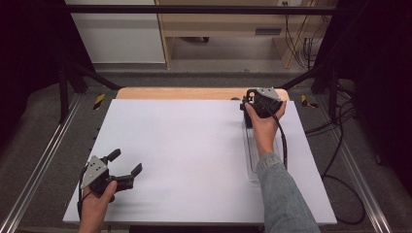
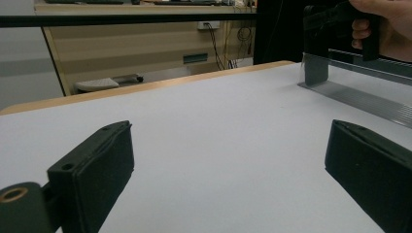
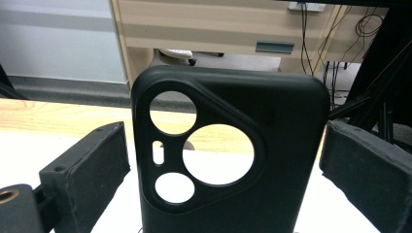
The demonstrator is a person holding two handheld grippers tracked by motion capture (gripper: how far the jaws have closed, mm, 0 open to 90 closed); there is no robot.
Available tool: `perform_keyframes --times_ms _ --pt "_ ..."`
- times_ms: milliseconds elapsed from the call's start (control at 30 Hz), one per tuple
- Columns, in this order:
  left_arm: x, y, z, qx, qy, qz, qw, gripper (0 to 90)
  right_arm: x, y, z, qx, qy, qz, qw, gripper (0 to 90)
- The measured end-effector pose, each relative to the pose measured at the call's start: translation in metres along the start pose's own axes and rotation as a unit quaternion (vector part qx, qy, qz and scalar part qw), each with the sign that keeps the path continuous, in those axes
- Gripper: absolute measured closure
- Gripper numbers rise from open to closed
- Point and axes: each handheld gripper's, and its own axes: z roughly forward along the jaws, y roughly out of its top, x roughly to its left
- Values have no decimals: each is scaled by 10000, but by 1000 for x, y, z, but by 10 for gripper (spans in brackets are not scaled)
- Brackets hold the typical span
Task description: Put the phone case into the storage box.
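Note:
A black phone case (image 3: 291,145) with a triangular camera cut-out stands upright between the jaws of my right gripper (image 3: 223,170). The jaws sit at either side of the case, spread wide and not pressing it. In the high view that right gripper (image 1: 250,99) is at the far right of the white table, above the case (image 1: 247,120), which stands at the far end of a clear rack (image 1: 252,160). My left gripper (image 1: 126,162) hovers near the front left corner, open, nothing between its jaws. In the left gripper view, the left gripper (image 2: 228,165) faces bare table.
The white table top (image 1: 184,155) has a wooden strip (image 1: 175,93) along its far edge. The clear rack (image 2: 359,97) shows at the right of the left gripper view, below the other hand's gripper (image 2: 335,24). Cables (image 1: 340,145) lie on the floor at right.

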Motion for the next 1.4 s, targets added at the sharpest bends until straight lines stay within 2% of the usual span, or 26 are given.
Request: perform_keyframes --times_ms 200,333,667,1100,1267,1400 --pt "0 0 1 10 -1 9 10000 38 -3 0 -5 11 14 20 10000 37" --pt "-1 0 0 4 -1 18 10000 36 -7 1 -10 -43 37 127 9999 37" --pt "-1 0 0 4 4 35 10000 35 -10 5 -20 -112 120 72 9998 39" --pt "-2 1 0 17 6 65 10000 33 -9 7 -24 -169 178 10 9997 46" --pt "-2 0 0 22 3 72 10000 32 -9 9 -25 -183 237 152 9994 46" --pt "-2 0 0 27 -1 76 10000 32 -8 10 -27 -204 249 175 9993 46"
